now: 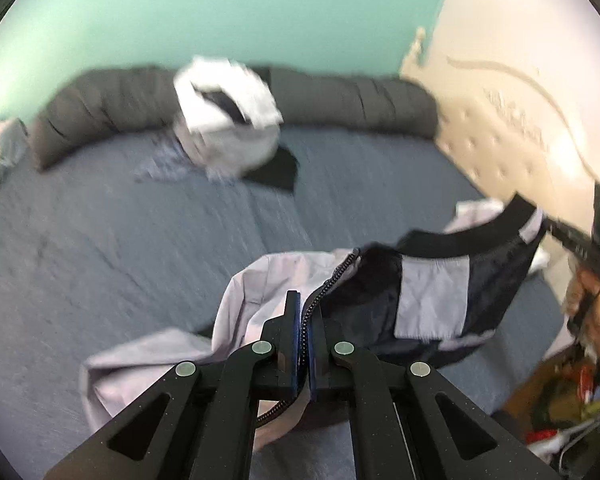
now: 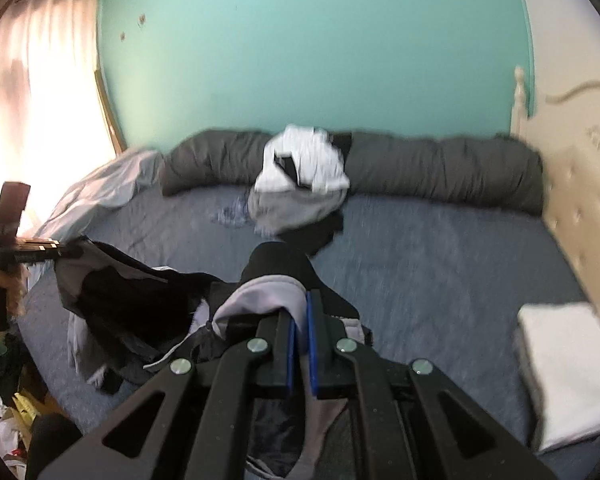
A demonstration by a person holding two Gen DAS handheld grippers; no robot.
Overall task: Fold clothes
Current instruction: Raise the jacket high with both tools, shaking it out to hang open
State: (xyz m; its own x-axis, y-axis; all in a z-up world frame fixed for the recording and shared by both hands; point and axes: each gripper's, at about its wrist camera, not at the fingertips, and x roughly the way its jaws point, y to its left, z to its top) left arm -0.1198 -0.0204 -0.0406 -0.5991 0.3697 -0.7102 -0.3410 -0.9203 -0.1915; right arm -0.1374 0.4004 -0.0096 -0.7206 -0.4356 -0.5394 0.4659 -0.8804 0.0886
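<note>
Left wrist view: left gripper (image 1: 305, 312) clamped on the zipper edge of a grey-and-black jacket (image 1: 432, 300), blue pads pinched tight on the teeth. Jacket stretched away to the right, long axis running from these fingers across to the right gripper (image 1: 540, 220) at the frame edge, pinching a dark band of the garment near the collar, a hand (image 1: 592, 312) below it. Rest of the jacket sagging onto the blue bedsheet (image 1: 120, 240). Beyond, well apart, a heap of white and grey clothes (image 1: 228, 120) against a rolled dark duvet (image 1: 360, 100); cream headboard (image 1: 520, 100) off to the right. Right wrist view: right gripper (image 2: 298, 312) closed on a grey fold with black cloth bulging just past the tips; jacket (image 2: 140, 300) hanging slack toward the left gripper (image 2: 66, 254), far left. A folded white piece (image 2: 568, 372) on the sheet to the right, near the headboard. Open sheet ahead, nothing between garment and mattress; likely laying flat or a fold next, impossible to say which. Blurred throughout, mid-swing.
</note>
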